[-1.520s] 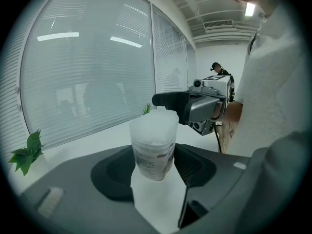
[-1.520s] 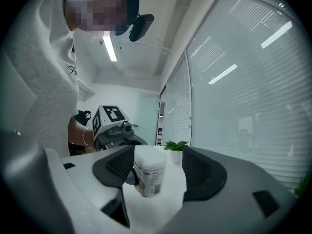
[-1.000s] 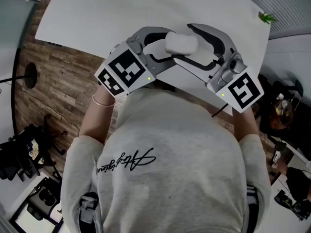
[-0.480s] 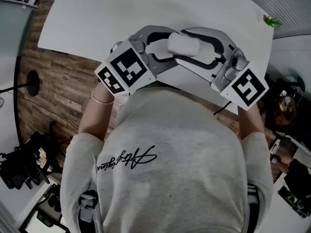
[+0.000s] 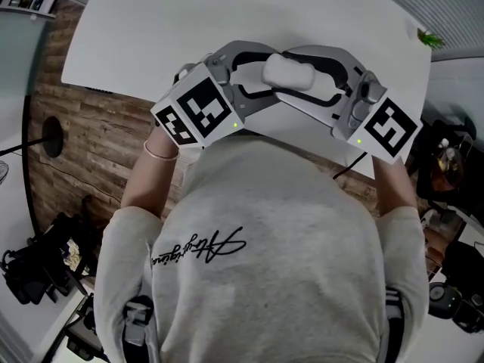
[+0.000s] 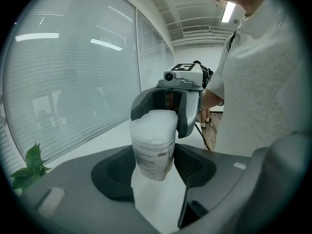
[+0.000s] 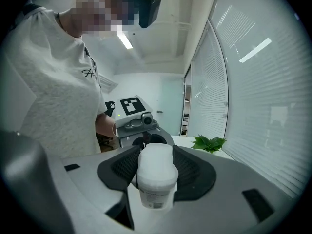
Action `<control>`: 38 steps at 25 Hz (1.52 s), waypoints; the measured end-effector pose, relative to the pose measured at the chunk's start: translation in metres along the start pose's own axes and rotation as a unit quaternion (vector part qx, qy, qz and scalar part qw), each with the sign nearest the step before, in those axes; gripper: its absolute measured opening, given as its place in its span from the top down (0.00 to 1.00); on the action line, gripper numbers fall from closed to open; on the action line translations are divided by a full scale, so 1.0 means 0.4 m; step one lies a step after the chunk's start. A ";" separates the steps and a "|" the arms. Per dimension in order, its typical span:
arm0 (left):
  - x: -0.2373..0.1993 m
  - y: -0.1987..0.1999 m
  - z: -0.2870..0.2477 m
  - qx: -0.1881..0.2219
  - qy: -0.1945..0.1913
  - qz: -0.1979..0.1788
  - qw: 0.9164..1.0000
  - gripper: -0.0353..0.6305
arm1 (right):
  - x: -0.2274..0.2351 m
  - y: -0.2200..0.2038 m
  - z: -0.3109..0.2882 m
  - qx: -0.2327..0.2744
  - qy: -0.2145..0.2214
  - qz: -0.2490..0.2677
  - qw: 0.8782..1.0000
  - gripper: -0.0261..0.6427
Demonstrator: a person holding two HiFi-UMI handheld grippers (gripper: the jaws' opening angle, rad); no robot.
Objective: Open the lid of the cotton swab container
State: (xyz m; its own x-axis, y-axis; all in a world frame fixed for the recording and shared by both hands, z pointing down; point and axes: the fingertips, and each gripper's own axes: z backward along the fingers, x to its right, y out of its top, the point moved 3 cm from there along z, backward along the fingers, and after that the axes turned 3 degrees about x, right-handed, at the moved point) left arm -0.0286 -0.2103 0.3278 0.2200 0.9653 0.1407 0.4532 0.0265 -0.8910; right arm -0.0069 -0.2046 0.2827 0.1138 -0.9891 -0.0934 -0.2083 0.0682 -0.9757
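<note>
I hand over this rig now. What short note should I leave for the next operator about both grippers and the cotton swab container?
Left gripper: shut on the labelled body of the cotton swab container, held upright off the white table.
Right gripper: its jaws have just been closing; the same container is between them, and the pads look to be on its upper part, at the lid.
Done: container gripped from both sides.
Left: lid not yet opened; open it.
</note>
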 end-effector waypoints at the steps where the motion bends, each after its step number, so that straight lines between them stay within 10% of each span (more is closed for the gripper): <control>1: -0.005 -0.006 0.006 0.003 0.000 -0.001 1.000 0.58 | 0.002 -0.001 -0.010 -0.006 0.000 -0.004 1.000 0.64; 17: -0.040 -0.048 0.026 0.053 -0.006 0.012 0.999 0.58 | 0.035 -0.010 -0.073 -0.058 0.026 -0.049 0.997 0.64; 22: -0.046 -0.079 0.030 -0.021 0.027 -0.104 0.994 0.59 | 0.048 0.004 -0.097 -0.006 0.060 -0.176 0.982 0.64; 26: -0.045 -0.071 0.045 0.013 -0.008 -0.045 0.999 0.60 | 0.052 0.006 -0.101 -0.002 0.055 -0.167 0.984 0.64; 38: -0.056 -0.063 0.049 0.000 -0.010 -0.034 0.999 0.60 | 0.062 0.019 -0.094 0.016 0.031 -0.124 0.992 0.63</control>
State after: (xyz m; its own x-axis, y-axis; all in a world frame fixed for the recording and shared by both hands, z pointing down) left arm -0.0618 -0.2277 0.3387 0.1714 0.9664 0.1917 0.4663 0.0918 -0.8799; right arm -0.0424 -0.2334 0.2803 0.0978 -0.9821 0.1607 -0.1498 -0.1742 -0.9733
